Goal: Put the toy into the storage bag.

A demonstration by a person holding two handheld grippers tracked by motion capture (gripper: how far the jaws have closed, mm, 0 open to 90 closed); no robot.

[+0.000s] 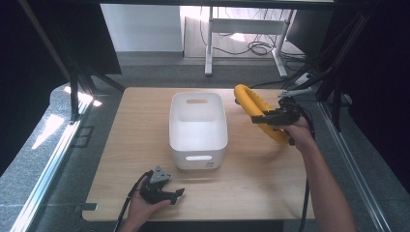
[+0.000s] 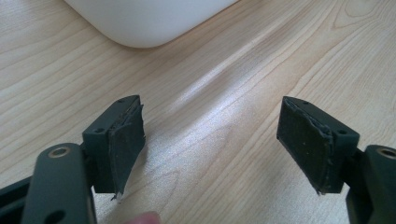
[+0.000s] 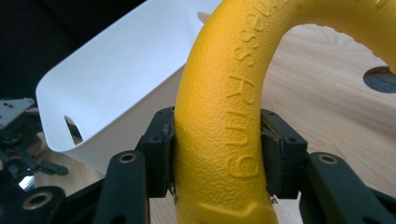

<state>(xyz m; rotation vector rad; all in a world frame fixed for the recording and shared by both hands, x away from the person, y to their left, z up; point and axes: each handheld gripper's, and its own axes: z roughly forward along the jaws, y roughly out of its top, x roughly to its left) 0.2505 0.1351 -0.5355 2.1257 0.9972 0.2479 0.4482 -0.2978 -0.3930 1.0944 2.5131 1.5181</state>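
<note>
A yellow foam ring (image 1: 257, 108) with raised lettering is lifted off the table at the right, tilted on edge. My right gripper (image 1: 265, 118) is shut on one side of the yellow ring (image 3: 224, 126), both pads pressing its textured surface. A white plastic bin (image 1: 197, 129) with handle slots stands in the middle of the wooden table, just left of the ring; the white bin (image 3: 112, 79) looks empty. My left gripper (image 1: 180, 193) rests low near the table's front edge, below the bin, open with nothing between its pads (image 2: 126, 144).
The wooden table (image 1: 261, 179) has bare surface in front and to both sides of the bin. A round hole (image 3: 380, 78) shows in the tabletop beyond the ring. Black frame poles stand at both sides, and cables lie on the floor behind.
</note>
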